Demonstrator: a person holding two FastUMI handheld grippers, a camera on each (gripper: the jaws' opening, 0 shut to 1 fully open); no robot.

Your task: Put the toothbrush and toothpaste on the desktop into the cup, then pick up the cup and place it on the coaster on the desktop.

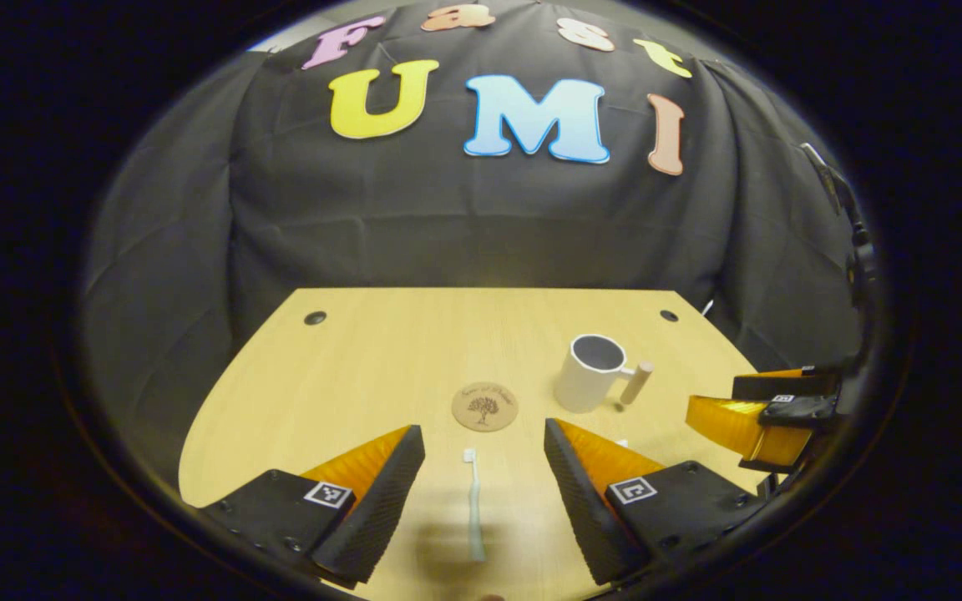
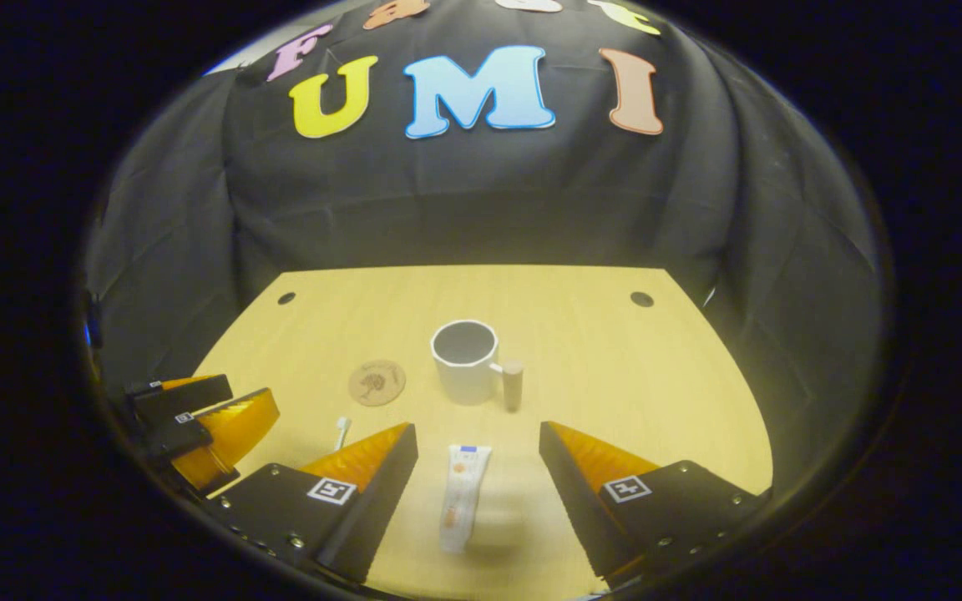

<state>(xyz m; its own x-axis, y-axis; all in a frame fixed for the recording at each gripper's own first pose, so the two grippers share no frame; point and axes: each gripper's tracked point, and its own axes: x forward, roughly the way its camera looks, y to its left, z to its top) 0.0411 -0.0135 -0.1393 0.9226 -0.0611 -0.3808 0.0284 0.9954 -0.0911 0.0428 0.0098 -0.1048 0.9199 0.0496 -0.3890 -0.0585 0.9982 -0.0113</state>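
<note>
A white toothbrush (image 1: 473, 505) lies flat on the wooden desk, between the fingers of my open left gripper (image 1: 481, 501), which hovers above it. The white toothpaste tube (image 2: 462, 496) lies flat between the fingers of my open right gripper (image 2: 477, 501). An empty white cup (image 1: 588, 372) with a wooden handle stands upright at mid-desk, also seen as the cup (image 2: 466, 361) straight ahead in the right gripper view. The round cork coaster (image 1: 485, 406) lies left of the cup, again as the coaster (image 2: 377, 382). The toothbrush head (image 2: 342, 426) peeks out by my right gripper's left finger.
The desk (image 1: 381, 359) is pale wood with a rounded front edge and two dark cable holes (image 1: 315, 317) at the back corners. Black cloth walls close in behind and at both sides. The other gripper (image 1: 769, 413) hangs at the right; the left gripper (image 2: 197, 426) hangs at the left.
</note>
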